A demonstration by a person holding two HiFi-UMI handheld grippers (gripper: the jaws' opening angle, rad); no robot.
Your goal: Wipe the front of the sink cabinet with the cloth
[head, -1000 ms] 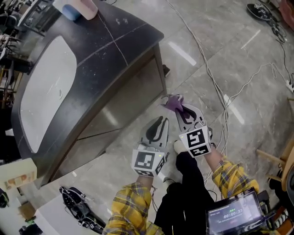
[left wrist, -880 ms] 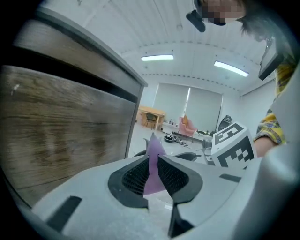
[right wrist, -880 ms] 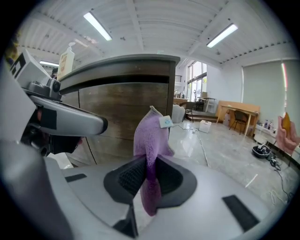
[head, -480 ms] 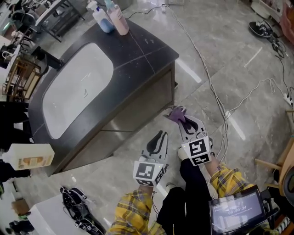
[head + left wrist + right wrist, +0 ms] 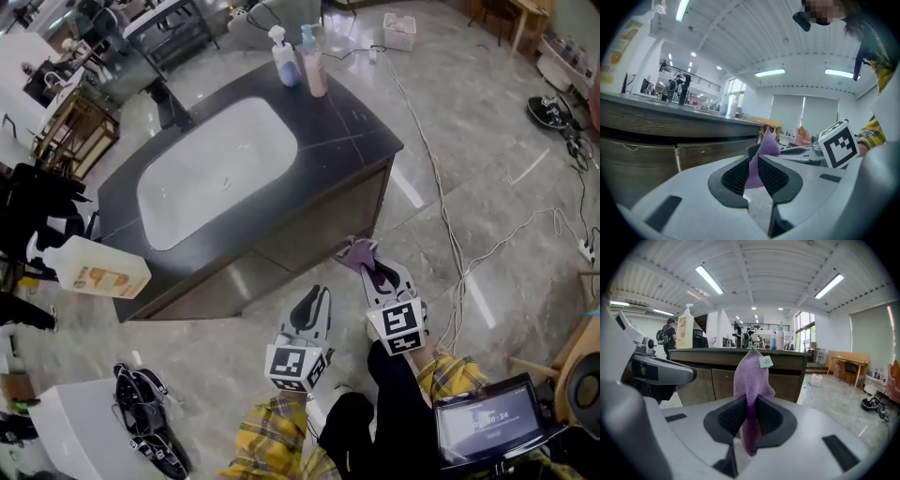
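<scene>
Nearest, at the bottom of the head view: yellow plaid sleeves and, to the lower right, a small lit screen. Just ahead, 2 tools side by side above the grey stone floor.

Left tool: jaws drawn close, only a narrow slit between the pads, nothing gripped. Through that slit in the left gripper view, just the purple cloth further off.

Right tool: clenched on the cloth, pinched at a fold. 1 end standing up above the pads with a small white tag near its top, the other end hanging below them.

Beyond the cloth, near but apart from it: the front of the sink cabinet, brownish, with 2 door panels and a seam between them. Cloth level with the right end of that front.

On top, a dark worktop with a white oval basin sunk into it and a black tap at the back. At the far corner of the worktop, 2 pump bottles just beside each other, 1 blue and 1 pink.

At the left edge, a large white bottle with an orange label. Across the floor on the right, white cables.
</scene>
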